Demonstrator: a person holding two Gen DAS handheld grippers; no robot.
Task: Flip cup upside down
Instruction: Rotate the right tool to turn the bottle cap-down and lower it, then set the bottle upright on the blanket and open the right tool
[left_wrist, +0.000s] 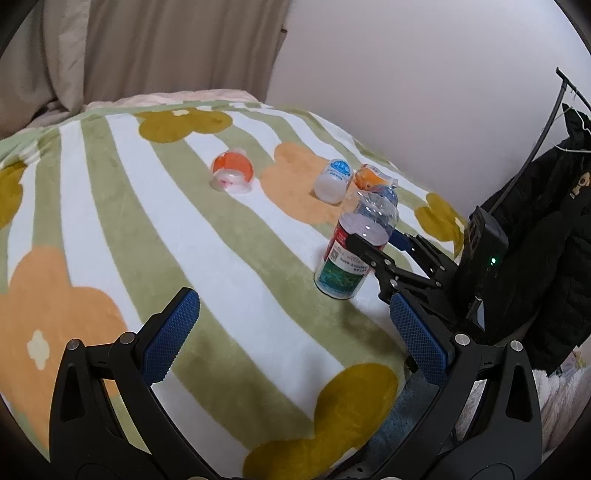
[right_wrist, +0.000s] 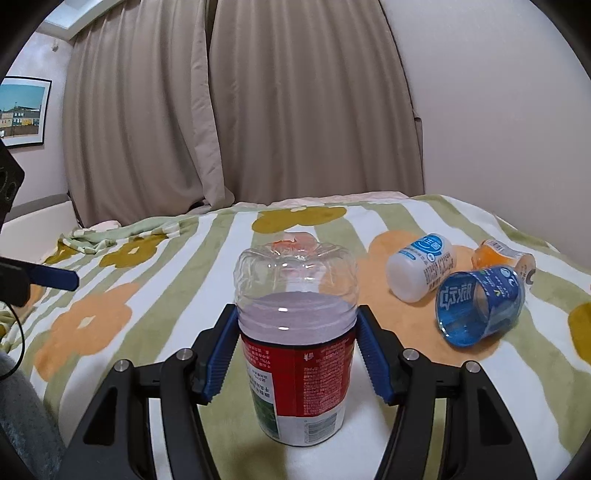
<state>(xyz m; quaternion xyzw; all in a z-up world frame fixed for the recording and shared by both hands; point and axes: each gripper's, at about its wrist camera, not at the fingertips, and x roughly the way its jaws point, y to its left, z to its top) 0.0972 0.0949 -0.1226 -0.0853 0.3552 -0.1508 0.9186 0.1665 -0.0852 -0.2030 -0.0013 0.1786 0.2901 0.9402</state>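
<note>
A clear plastic cup (right_wrist: 297, 354) with a red, white and green label stands on the striped flower blanket (right_wrist: 155, 295). Its open mouth is down and its lobed base is up, and the label text reads inverted. My right gripper (right_wrist: 297, 310) is shut on the cup, with a blue pad pressed to each side just above the label. In the left wrist view the same cup (left_wrist: 341, 269) sits at the right, with the right gripper (left_wrist: 373, 238) around its upper part. My left gripper (left_wrist: 291, 299) hangs open above the blanket, nearer than the cup, holding nothing.
Other cups lie on their sides further back: a white one (right_wrist: 421, 266), an orange one (right_wrist: 498, 254), a blue one (right_wrist: 480, 306) and an orange-red one (left_wrist: 232, 171). Curtains (right_wrist: 221, 110) and a wall stand behind the bed. A black jacket (left_wrist: 546, 229) hangs past the bed's right edge.
</note>
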